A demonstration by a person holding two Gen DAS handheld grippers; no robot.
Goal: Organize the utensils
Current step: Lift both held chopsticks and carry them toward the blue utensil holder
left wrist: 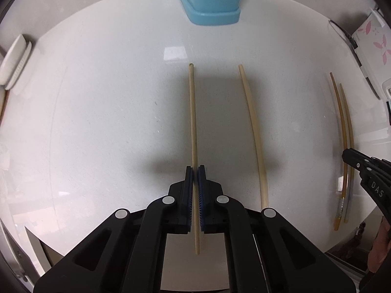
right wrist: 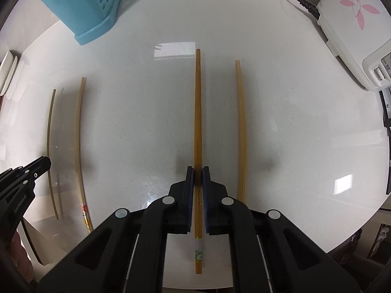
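My left gripper (left wrist: 195, 169) is shut on a pale wooden chopstick (left wrist: 193, 122) that points away over the white table. A second pale chopstick (left wrist: 254, 131) lies on the table to its right. My right gripper (right wrist: 198, 171) is shut on an amber chopstick (right wrist: 198, 112); a second amber chopstick (right wrist: 241, 127) lies to its right. The blue perforated utensil holder (left wrist: 210, 0) stands at the far edge and also shows in the right wrist view (right wrist: 85, 7). The right gripper also shows at the right edge of the left wrist view (left wrist: 366, 171), the left gripper at the left edge of the right wrist view (right wrist: 24, 173).
A white appliance with pink flower print (right wrist: 352, 22) and its black cord (right wrist: 303, 2) sit at the far right. A white object (left wrist: 14, 61) lies at the table's left edge. The round white table (right wrist: 146, 122) ends just behind both grippers.
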